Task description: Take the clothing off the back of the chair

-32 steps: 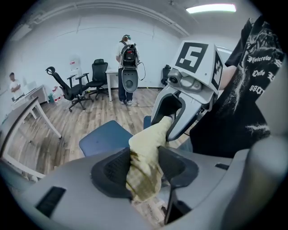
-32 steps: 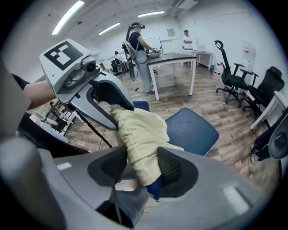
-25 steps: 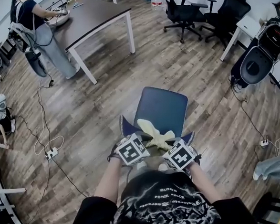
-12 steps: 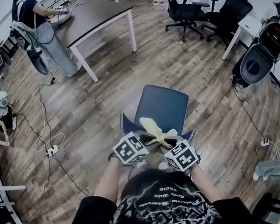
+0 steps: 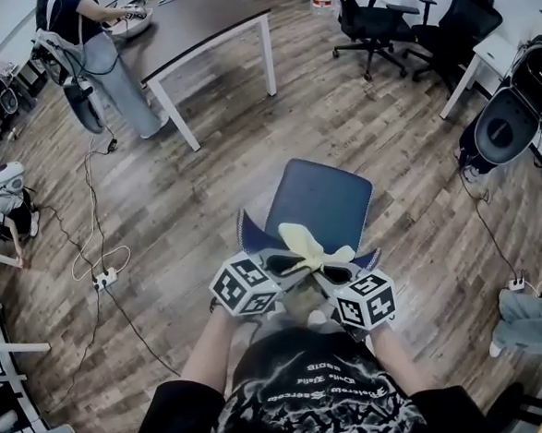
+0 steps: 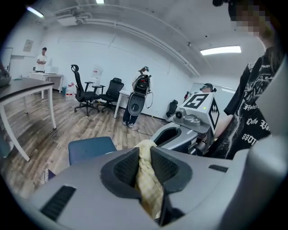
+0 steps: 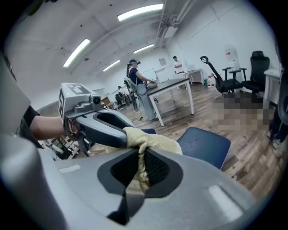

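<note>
A pale yellow piece of clothing (image 5: 308,246) is bunched between my two grippers, above the back (image 5: 250,240) of a blue chair (image 5: 324,203). My left gripper (image 5: 288,263) is shut on its left end; in the left gripper view the cloth (image 6: 146,179) is pinched between the dark pads of that gripper (image 6: 144,168). My right gripper (image 5: 335,273) holds the other end, its jaws closing on the cloth (image 7: 150,141); the fabric is pressed between the pads of that gripper (image 7: 140,168). The grippers hide most of the chair back.
A dark table (image 5: 198,26) stands at the far left with a person (image 5: 102,47) at it. Black office chairs (image 5: 382,18) stand at the far right, next to round black equipment (image 5: 514,111). Cables and a power strip (image 5: 104,278) lie on the wooden floor at the left.
Both grippers have risen a little and rolled, and the yellow cloth has come up with them, gathered tighter between them.
</note>
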Demonstrator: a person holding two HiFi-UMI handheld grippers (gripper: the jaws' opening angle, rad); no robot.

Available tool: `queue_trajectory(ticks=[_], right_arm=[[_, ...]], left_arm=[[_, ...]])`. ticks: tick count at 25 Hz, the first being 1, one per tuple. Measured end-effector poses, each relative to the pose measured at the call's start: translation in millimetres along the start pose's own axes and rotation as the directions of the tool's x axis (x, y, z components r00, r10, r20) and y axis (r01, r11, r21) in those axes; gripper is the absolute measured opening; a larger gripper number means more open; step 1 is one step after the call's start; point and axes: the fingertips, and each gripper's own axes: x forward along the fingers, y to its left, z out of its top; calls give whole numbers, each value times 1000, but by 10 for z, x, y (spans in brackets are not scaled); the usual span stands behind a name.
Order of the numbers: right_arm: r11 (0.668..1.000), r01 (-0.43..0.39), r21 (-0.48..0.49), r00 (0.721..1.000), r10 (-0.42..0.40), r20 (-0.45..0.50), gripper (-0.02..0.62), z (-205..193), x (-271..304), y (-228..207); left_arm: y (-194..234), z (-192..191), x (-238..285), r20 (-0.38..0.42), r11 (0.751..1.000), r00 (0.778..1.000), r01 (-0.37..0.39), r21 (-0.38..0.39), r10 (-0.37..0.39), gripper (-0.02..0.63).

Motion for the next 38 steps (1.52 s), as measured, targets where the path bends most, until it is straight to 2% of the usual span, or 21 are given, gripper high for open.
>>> queue_trajectory(ticks=[3, 6, 10, 13, 19, 24, 30, 33, 35, 38], right_arm=[[1000, -3, 13, 1000, 2, 19, 27, -10, -35, 14], [998, -4, -59, 1000, 4, 10, 26, 4, -81, 58], [998, -4, -62, 995, 10, 97, 26, 107, -223, 118], [998, -8, -66, 990, 17, 140, 26, 173, -357, 113], [997, -24, -74, 975, 39, 217, 26, 271, -590, 58], [997, -17, -81, 974, 34, 225, 26, 331, -681, 11], [995, 32, -96, 970, -8, 242, 26, 416, -745, -43], [997, 49, -63, 956, -29, 290, 26, 510, -799, -87], [997, 64, -46, 948, -47, 316, 26, 548, -814, -113], [993, 93, -70, 950, -67, 306, 26, 559, -775, -94]], left_arm=[[-44, 18, -1, 13, 1000, 1000, -14, -1, 14, 77], [-93, 30, -31, 47, 999, 998, -30, -19, 31, 77], [-188, 154, -116, 147, 996, 989, 0, -88, 13, 77], [-273, 282, -122, 181, 997, 984, 9, -79, 6, 77], [-422, 479, -97, 277, 995, 960, -23, -102, 51, 77], [-473, 579, -78, 313, 989, 941, -96, -115, 128, 77], [-466, 672, -78, 374, 977, 910, -121, -178, 181, 77], [-457, 765, -87, 398, 974, 896, -133, -181, 196, 77], [-447, 802, -88, 403, 974, 892, -143, -175, 203, 77], [-422, 775, -115, 392, 975, 896, -160, -157, 210, 77]])
